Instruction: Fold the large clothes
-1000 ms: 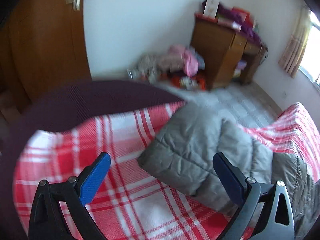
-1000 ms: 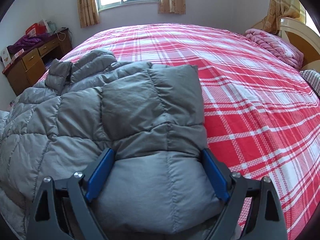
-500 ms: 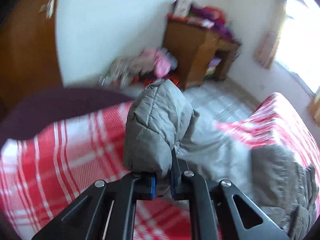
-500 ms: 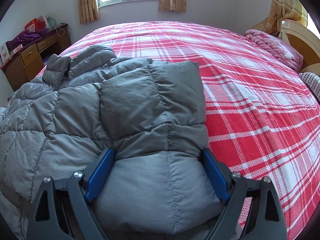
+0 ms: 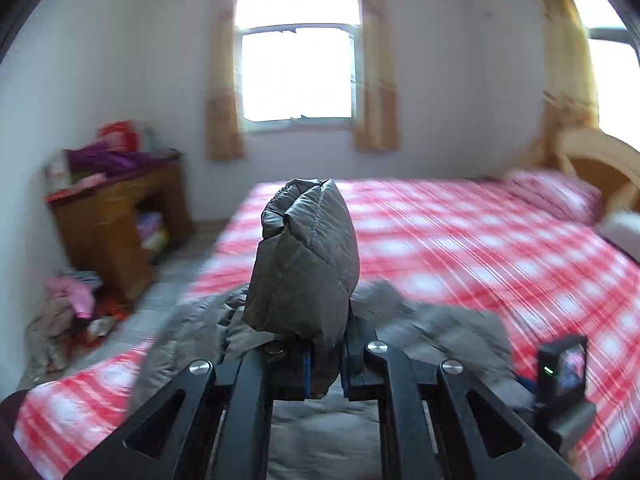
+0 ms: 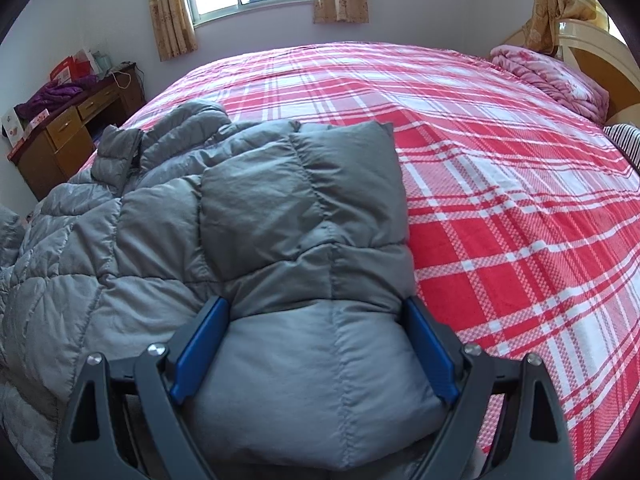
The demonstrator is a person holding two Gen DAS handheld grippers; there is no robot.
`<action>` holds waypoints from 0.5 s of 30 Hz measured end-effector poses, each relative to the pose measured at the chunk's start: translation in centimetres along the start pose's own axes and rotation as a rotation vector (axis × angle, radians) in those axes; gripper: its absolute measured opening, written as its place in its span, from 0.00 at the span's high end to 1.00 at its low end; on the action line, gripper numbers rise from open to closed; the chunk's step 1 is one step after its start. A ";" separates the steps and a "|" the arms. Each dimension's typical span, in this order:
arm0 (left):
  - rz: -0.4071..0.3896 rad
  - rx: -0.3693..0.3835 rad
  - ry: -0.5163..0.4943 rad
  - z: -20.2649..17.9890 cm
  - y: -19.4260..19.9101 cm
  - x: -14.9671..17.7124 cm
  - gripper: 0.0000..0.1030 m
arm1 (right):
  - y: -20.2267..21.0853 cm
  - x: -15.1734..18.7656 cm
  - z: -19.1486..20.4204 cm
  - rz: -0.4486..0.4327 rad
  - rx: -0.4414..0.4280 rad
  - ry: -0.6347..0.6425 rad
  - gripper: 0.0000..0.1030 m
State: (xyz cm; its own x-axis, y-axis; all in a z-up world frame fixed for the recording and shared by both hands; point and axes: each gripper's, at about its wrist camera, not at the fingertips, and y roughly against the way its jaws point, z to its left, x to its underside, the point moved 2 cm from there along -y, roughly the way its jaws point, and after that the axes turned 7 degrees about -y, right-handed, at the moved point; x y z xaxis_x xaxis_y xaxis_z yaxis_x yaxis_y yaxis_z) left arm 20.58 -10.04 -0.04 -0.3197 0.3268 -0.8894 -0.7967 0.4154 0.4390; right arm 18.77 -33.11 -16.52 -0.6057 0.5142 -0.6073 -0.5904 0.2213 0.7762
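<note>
A grey quilted down jacket (image 6: 168,224) lies on a bed with a red and white plaid cover (image 6: 500,184). My left gripper (image 5: 325,368) is shut on a jacket sleeve (image 5: 304,256), which stands up lifted above the rest of the jacket (image 5: 420,320). My right gripper (image 6: 316,344) is open, its blue pads (image 6: 430,354) on either side of a folded-over sleeve (image 6: 316,216) that lies on the jacket body. The right gripper's camera (image 5: 562,368) shows at the lower right of the left wrist view.
A wooden desk (image 5: 116,216) with piled things stands left of the bed, with clothes on the floor (image 5: 72,312) beside it. A pink blanket (image 6: 548,76) and headboard (image 6: 592,52) are at the far right. A window (image 5: 298,74) is behind the bed.
My left gripper shut on the jacket sleeve, lifted it and swung right to face the window. My right gripper stayed open in place over the folded sleeve.
</note>
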 end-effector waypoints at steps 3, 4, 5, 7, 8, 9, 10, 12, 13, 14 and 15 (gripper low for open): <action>0.151 0.121 -0.037 -5.3 -5.0 2.5 0.86 | 0.1 0.0 -0.2 -0.001 -0.012 -0.014 0.12; 0.212 0.133 -0.036 -6.6 -5.9 3.6 0.86 | 0.1 0.0 -0.3 -0.002 -0.016 -0.017 0.12; 0.307 0.144 -0.031 -7.5 -7.8 5.1 0.86 | 0.2 0.0 -0.4 -0.003 -0.024 -0.024 0.12; 0.390 0.147 -0.038 -8.2 -9.0 7.0 0.85 | 0.2 -0.1 -0.7 -0.005 -0.040 -0.040 0.12; 0.386 0.138 -0.062 -8.8 -8.9 7.4 0.85 | 0.2 -0.1 -0.8 -0.006 -0.047 -0.047 0.12; 0.370 0.127 -0.088 -9.0 -8.4 7.7 0.83 | 0.2 -0.2 -0.9 -0.008 -0.056 -0.056 0.12; 0.360 0.117 -0.113 -9.1 -8.1 7.9 0.81 | 0.2 -0.2 -1.0 -0.009 -0.060 -0.061 0.12; 0.353 0.110 -0.138 -9.0 -7.3 7.9 0.77 | 0.2 -0.2 -1.2 -0.011 -0.070 -0.074 0.12; 0.358 0.108 -0.134 -9.0 -7.1 8.1 0.72 | 0.2 -0.3 -1.2 -0.011 -0.072 -0.076 0.12; 0.366 0.104 -0.127 -8.9 -6.6 7.9 0.68 | 0.2 -0.3 -1.2 -0.010 -0.074 -0.078 0.12; 0.371 0.101 -0.132 -9.0 -6.2 7.6 0.56 | 0.2 -0.3 -1.2 -0.010 -0.074 -0.078 0.12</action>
State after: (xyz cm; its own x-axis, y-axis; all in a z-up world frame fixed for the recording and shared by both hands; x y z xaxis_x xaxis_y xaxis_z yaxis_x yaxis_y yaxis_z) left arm 18.50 -17.81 -10.67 -0.5025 0.5733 -0.6472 -0.5834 0.3276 0.7432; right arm 18.16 -34.22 -16.38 -0.5574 0.5762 -0.5977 -0.6357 0.1669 0.7537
